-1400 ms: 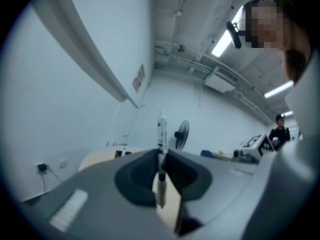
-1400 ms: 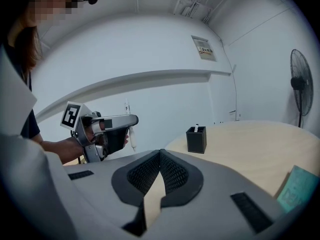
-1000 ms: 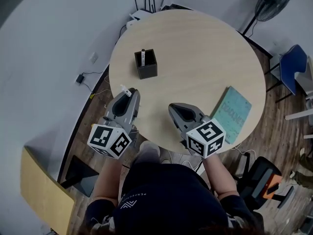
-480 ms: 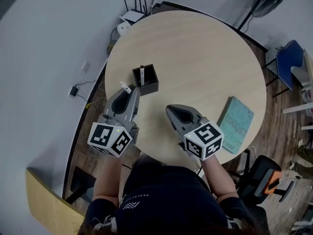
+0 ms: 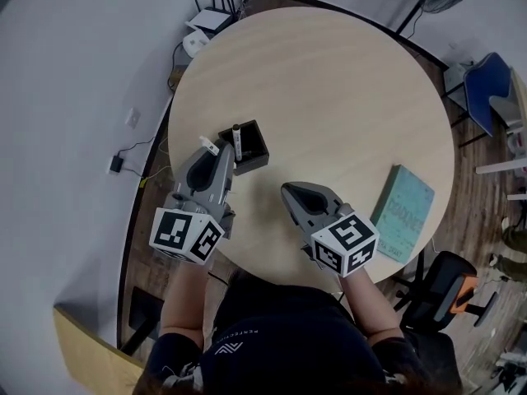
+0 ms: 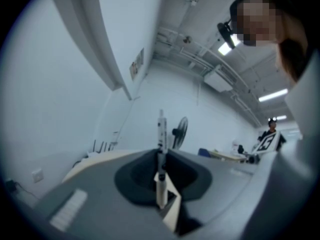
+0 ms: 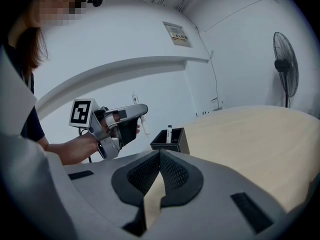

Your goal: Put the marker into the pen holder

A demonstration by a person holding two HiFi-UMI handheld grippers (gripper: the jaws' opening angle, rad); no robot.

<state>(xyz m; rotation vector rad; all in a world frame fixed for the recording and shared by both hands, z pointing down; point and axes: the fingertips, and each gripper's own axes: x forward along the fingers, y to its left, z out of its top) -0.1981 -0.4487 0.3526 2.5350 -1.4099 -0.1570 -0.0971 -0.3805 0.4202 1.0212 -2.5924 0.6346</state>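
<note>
Two fingers point(image 6: 131, 176) of left gripper point(image 5: 216, 156) pinch the marker point(image 6: 160, 134): carry step.
White, slim, it stands out beyond them; black pen holder point(image 5: 257, 145) just beside at 1 o'clock, one pen point(image 5: 237, 141) inside. Next: swing over, tip down, release. Right gripper point(image 5: 291, 192) fingers pressed together, empty.

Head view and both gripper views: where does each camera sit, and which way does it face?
Head view: on the person's head, facing steeply down at the table; both forearms, left gripper and right gripper show.
Left gripper view: on the left gripper, facing along jaws shut on the marker, toward a fan.
Right gripper view: on the right gripper, facing along shut, empty jaws toward the pen holder; the left hand shows.
Shared: head and right gripper views both show the pen holder.
</note>
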